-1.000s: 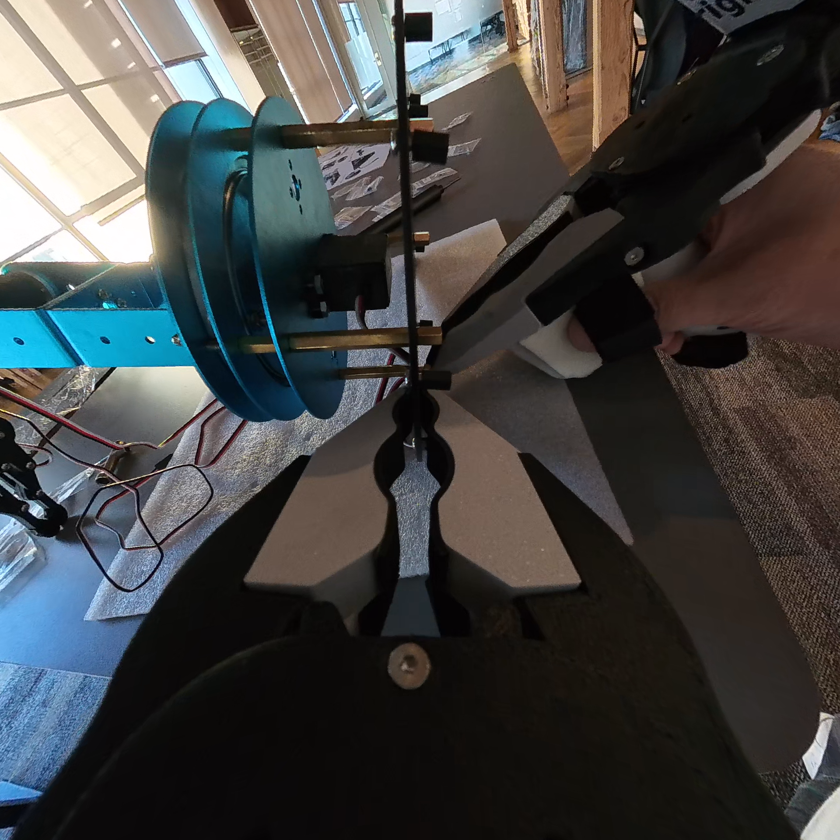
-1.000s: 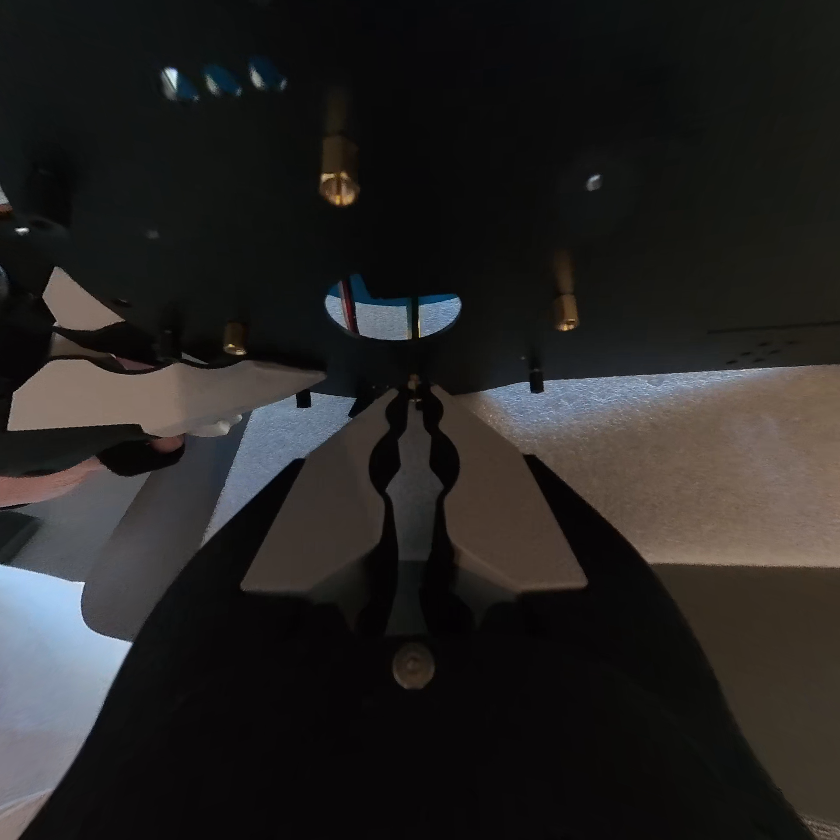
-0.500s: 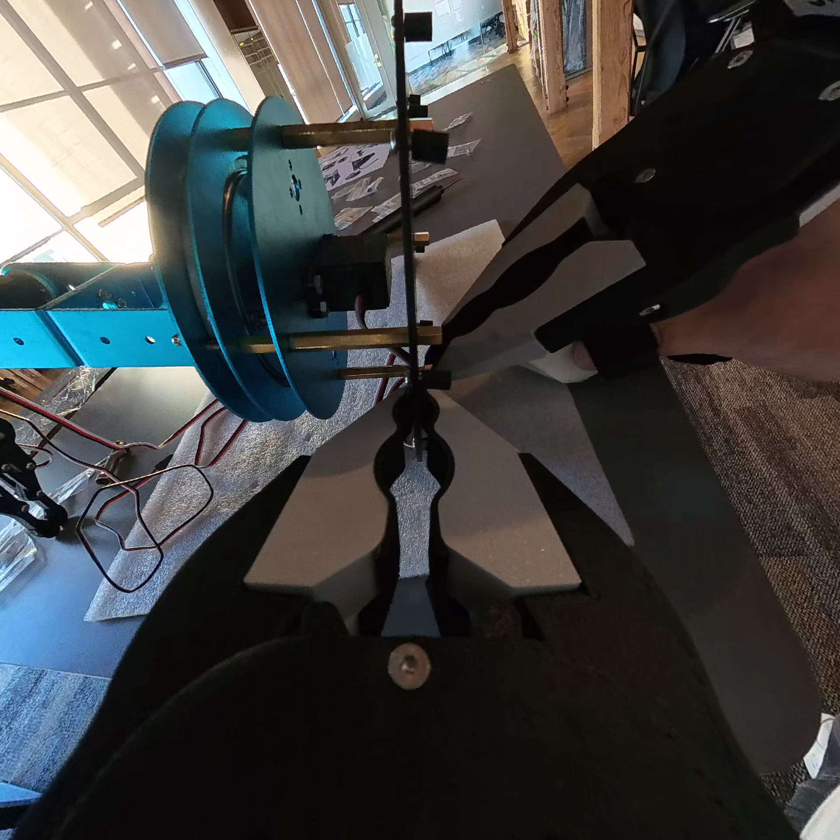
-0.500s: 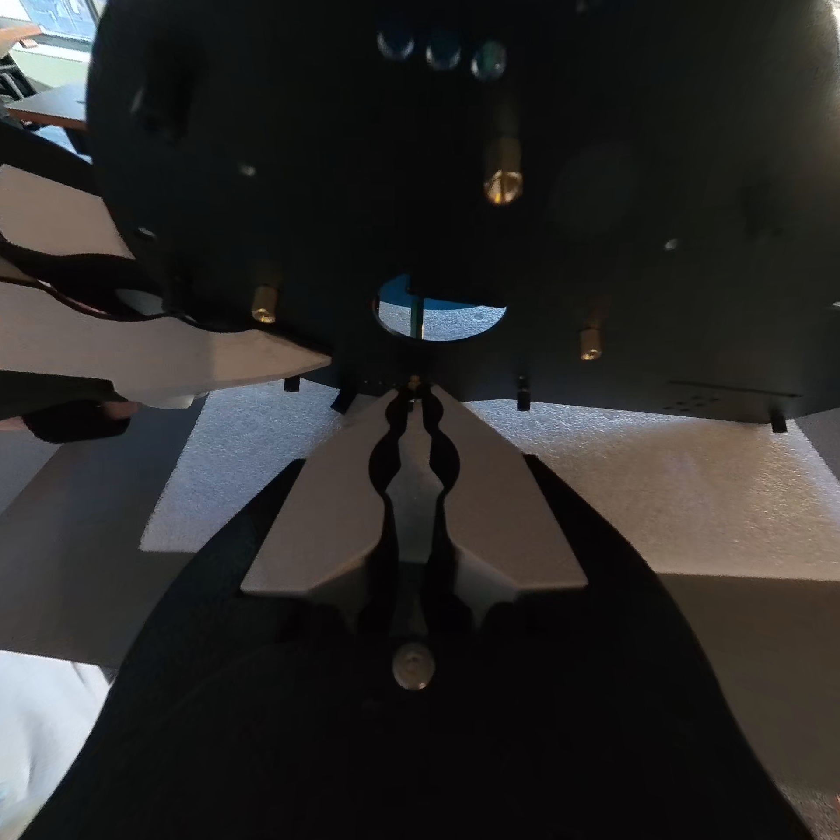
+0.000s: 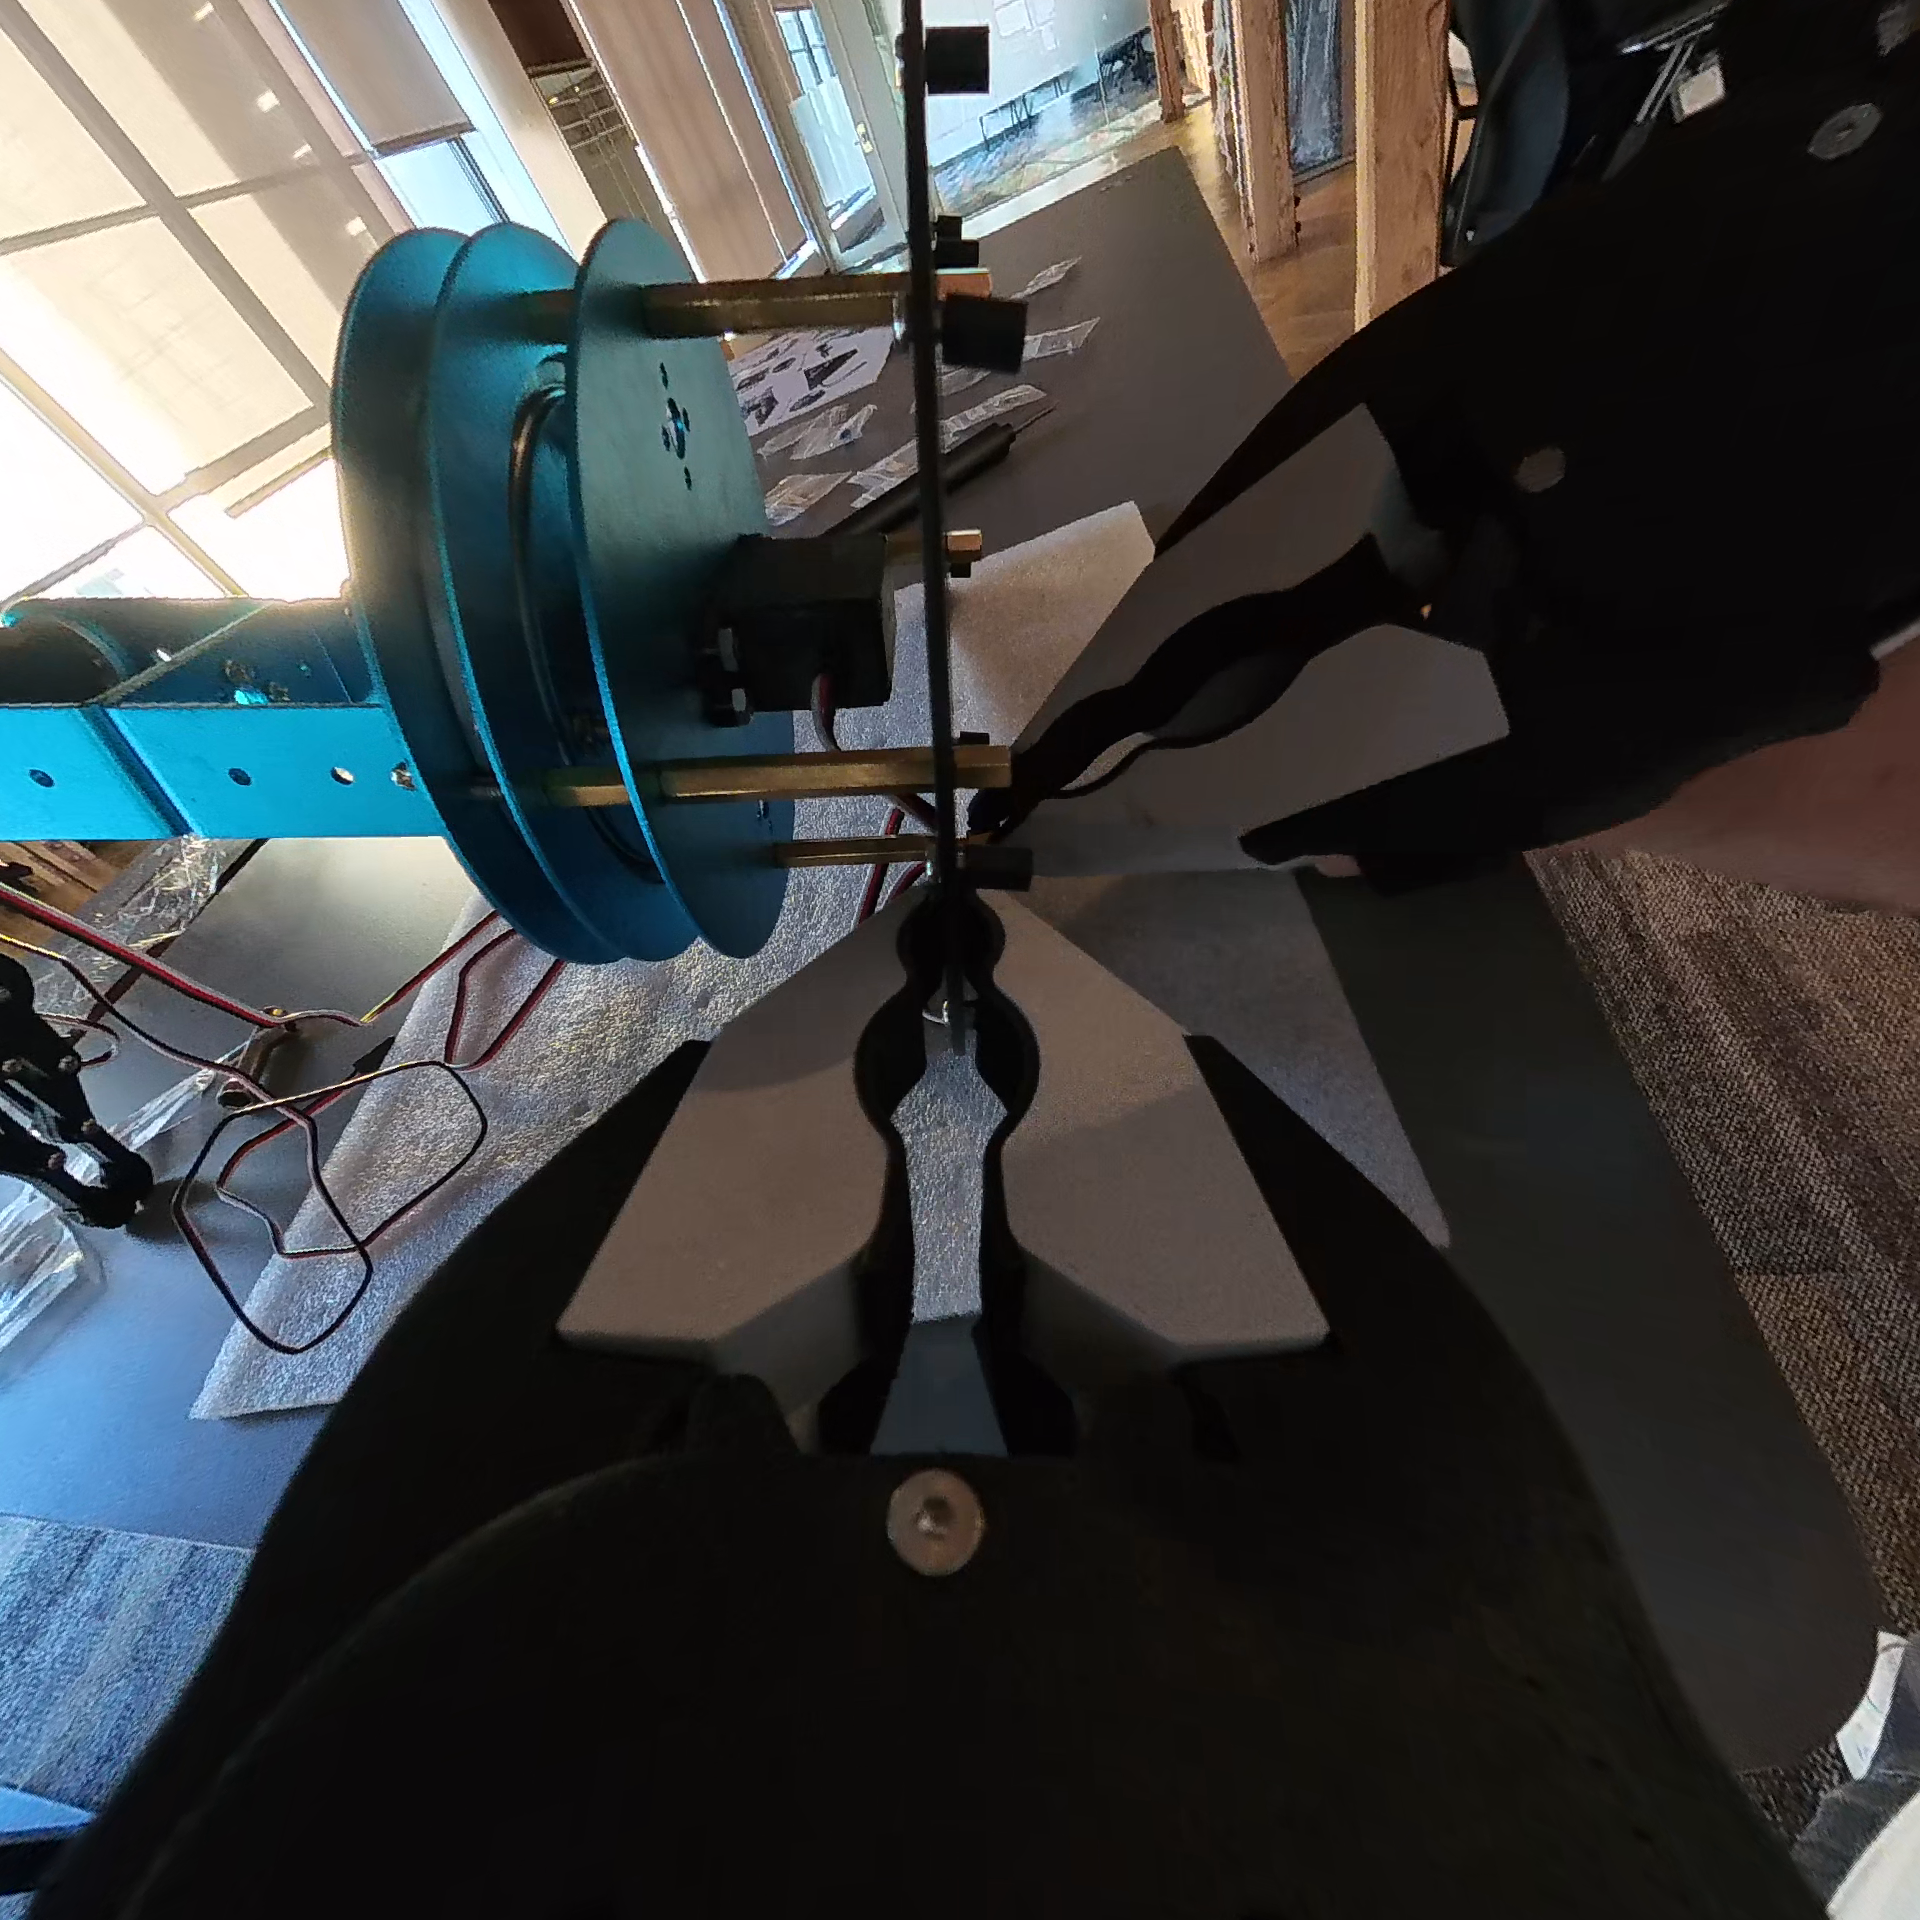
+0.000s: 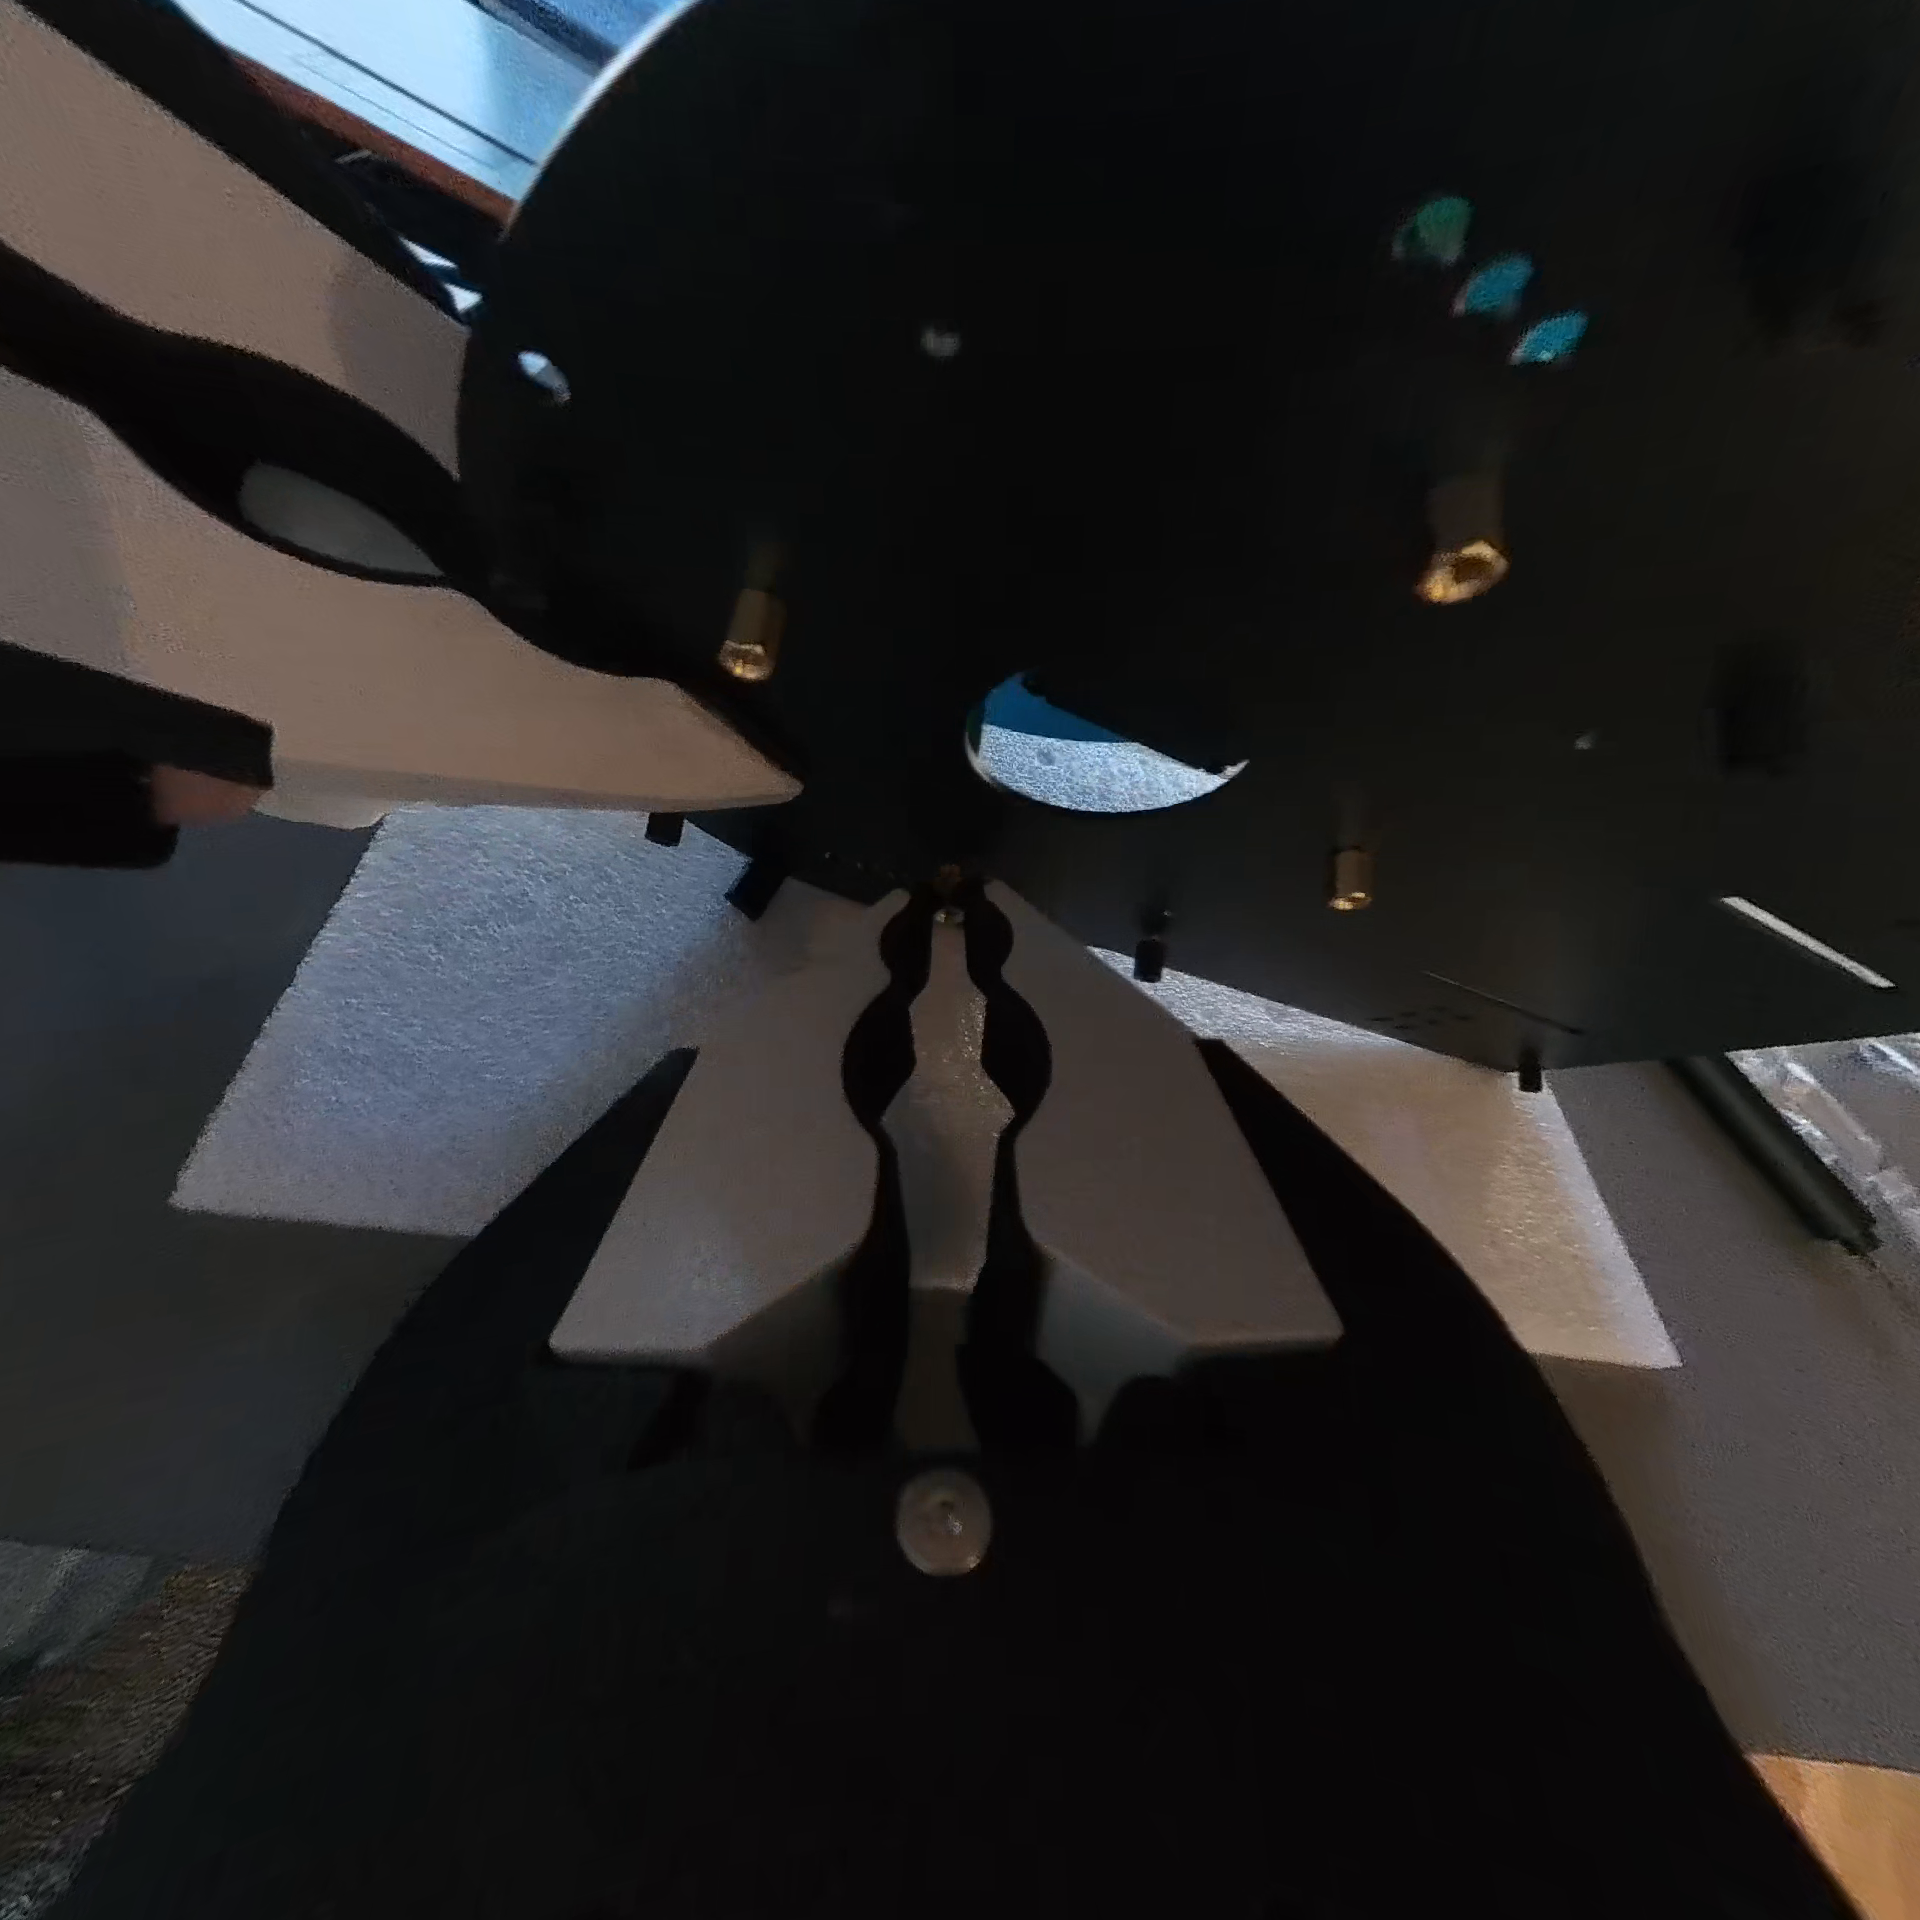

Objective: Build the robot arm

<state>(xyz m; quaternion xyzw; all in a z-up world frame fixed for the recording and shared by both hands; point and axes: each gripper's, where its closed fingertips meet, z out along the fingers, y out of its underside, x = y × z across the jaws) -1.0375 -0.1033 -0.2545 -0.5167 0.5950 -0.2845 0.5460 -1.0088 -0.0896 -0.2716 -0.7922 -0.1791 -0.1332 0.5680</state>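
Left gripper [image 5: 948, 914]: we see its jaws nearly together, pinching the lower edge of a thin black plate [image 5: 928, 582] that runs edge-on up the frame's centre. Right gripper [image 6: 948, 902]: jaws narrow, tips at the same plate's [image 6: 1195, 436] bottom rim; whether they clamp it we cannot tell. Brass standoffs [image 5: 821, 777] join the plate to blue discs [image 5: 665, 582] at left of centre. White foam sheet [image 6: 499, 997] lies below, on a dark table [image 5: 1621, 1247]. Red and black wires [image 5: 312, 1174] trail at lower left.
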